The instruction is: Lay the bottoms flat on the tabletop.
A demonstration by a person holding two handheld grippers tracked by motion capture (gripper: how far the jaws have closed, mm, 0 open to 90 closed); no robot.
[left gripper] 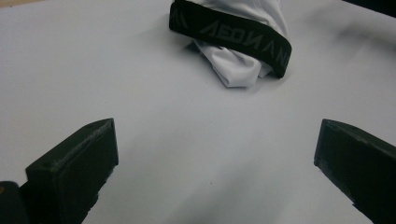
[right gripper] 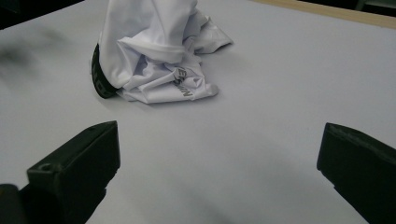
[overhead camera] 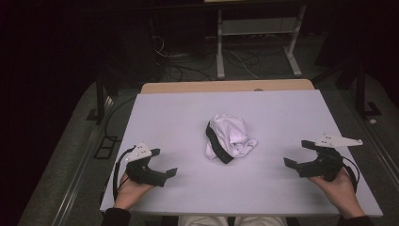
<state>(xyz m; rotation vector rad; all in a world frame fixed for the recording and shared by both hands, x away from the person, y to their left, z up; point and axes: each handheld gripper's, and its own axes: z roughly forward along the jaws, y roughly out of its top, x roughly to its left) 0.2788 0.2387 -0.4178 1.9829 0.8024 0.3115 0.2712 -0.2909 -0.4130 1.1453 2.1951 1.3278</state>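
Between both spread tools [overhead camera: 164, 162] [overhead camera: 296, 153] lies crumpled white garment [overhead camera: 230, 136]; neither touches it.

White table [overhead camera: 188, 113] bears a crumpled white garment [overhead camera: 230, 136] (black waistband).

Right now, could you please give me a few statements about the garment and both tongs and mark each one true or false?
1. The crumpled white garment lies near the middle of the table. True.
2. The left tongs are shut on the garment. False: they are open and apart from it.
3. The garment has a black waistband with grey lettering. True.
4. The right tongs rest on top of the garment. False: they are off to its side, open, above bare table.
5. The garment is neatly folded flat. False: it sits in a bunched heap.
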